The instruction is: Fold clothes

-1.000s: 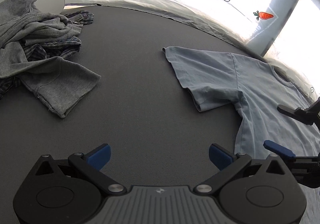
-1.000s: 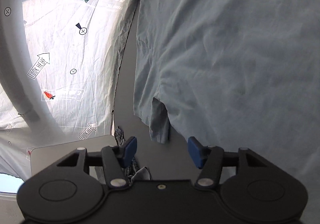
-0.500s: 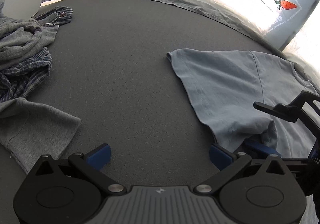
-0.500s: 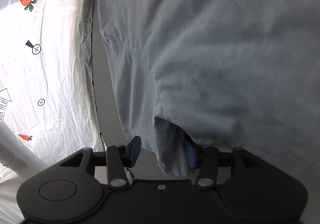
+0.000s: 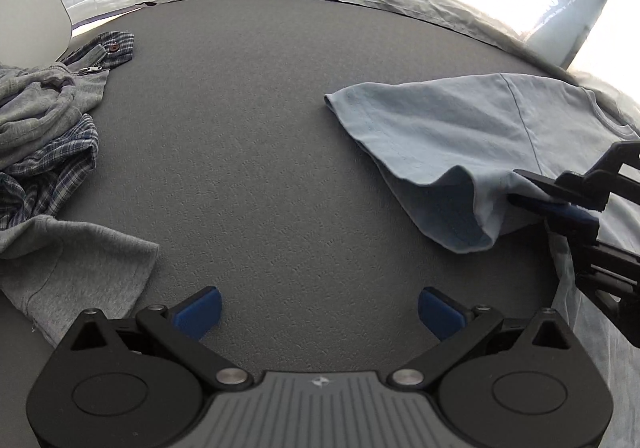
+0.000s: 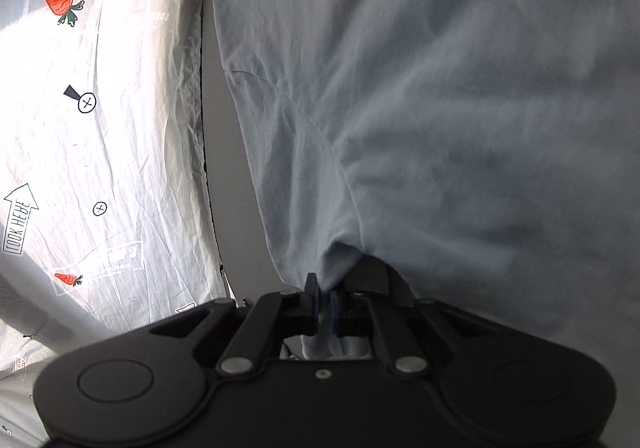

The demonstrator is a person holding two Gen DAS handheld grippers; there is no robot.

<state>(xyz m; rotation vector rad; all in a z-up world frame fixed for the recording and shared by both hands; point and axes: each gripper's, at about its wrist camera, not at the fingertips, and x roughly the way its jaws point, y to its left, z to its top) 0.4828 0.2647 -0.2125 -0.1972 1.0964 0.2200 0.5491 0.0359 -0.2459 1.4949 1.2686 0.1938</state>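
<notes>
A light blue T-shirt (image 5: 448, 136) lies spread on the dark grey table, and it fills most of the right wrist view (image 6: 420, 88). My right gripper (image 6: 325, 302) is shut on the shirt where the sleeve meets the side, and the cloth bunches up between its blue pads. The left wrist view shows that right gripper (image 5: 560, 208) at the right edge, with the sleeve lifted into a fold. My left gripper (image 5: 318, 312) is open above bare table, left of the shirt, with nothing between its fingers.
A heap of grey and plaid clothes (image 5: 48, 136) lies at the left of the table (image 5: 248, 152). A white sheet printed with carrots and arrows (image 6: 100, 128) hangs beyond the table's far edge. A pale panel (image 5: 28, 8) stands at the far left corner.
My right gripper went from open around the sleeve to shut on it, and the sleeve now stands up in a fold. Both grippers shifted toward the shirt's sleeve.
</notes>
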